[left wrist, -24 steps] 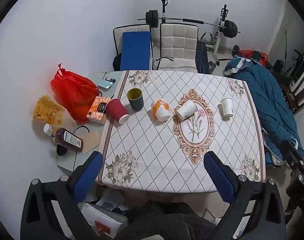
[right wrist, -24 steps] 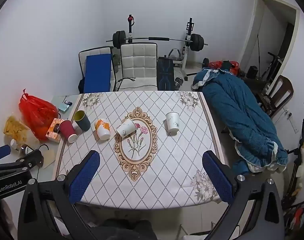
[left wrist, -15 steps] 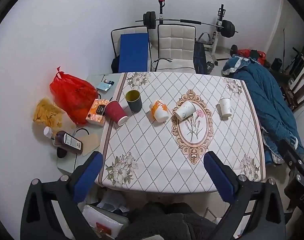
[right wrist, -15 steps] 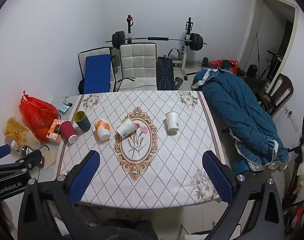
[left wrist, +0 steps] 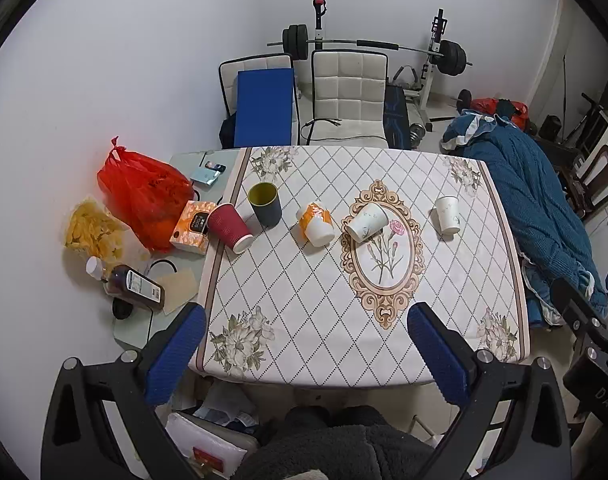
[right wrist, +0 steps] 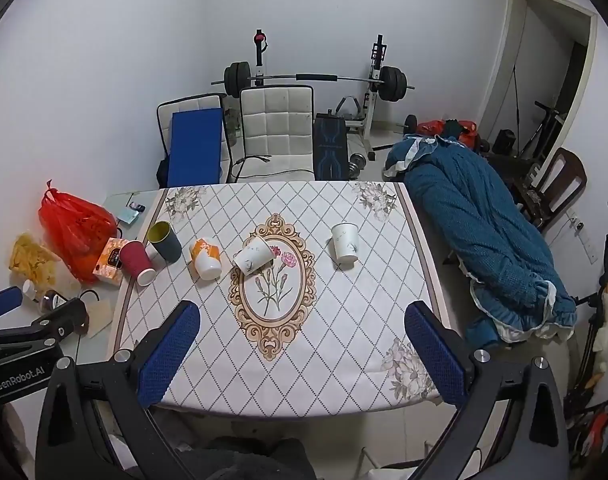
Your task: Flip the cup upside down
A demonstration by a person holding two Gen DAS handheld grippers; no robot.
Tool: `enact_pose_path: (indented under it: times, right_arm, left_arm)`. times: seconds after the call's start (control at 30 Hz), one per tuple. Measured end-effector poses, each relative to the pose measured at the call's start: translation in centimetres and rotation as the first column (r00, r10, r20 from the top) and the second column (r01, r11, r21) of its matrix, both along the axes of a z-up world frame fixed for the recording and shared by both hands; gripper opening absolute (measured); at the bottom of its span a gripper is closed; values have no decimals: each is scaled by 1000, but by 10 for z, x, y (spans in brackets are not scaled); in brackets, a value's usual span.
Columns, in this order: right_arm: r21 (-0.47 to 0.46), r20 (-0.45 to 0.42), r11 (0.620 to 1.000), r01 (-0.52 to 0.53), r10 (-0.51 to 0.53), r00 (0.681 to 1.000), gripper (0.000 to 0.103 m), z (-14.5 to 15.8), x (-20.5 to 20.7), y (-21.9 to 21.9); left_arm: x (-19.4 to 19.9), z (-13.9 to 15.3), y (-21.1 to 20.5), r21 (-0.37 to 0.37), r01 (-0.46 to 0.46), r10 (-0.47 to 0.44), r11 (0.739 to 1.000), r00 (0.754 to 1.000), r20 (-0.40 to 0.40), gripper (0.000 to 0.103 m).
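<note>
Crowding the worktop's (left wrist: 304, 320) left edge: red bag (left wrist: 144, 196), tissue box (left wrist: 192, 228), bottle (left wrist: 134, 286). Standing across its far half: five cups, red (left wrist: 228, 228), dark green (left wrist: 265, 204), orange-white (left wrist: 315, 224), two white (left wrist: 367, 222) (left wrist: 447, 215). Lying bare nearer. Hovering released, grasping nothing: left hand-held gripper (left wrist: 304, 356), right hand-held gripper (right wrist: 300, 356).

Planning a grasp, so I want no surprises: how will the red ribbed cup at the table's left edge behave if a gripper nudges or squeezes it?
The red ribbed cup lies tilted against the tissue box, so a nudge would probably roll it in an arc. It looks like paper: likely light and crushable. The ribbed wall should give decent grip.
</note>
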State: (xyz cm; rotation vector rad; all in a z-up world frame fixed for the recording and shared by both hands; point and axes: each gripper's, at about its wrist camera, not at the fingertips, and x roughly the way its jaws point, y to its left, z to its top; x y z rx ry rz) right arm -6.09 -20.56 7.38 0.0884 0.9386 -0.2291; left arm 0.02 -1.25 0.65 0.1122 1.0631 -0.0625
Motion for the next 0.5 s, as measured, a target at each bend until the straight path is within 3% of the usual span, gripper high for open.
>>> enact_pose_path:
  times: [0.5]
  right_arm:
    - [-16,8,1000,-1,1,1000,103,5,-1,2]
  left_arm:
    - [-4,8,0,-18,8,-8,1000,1000,20,103]
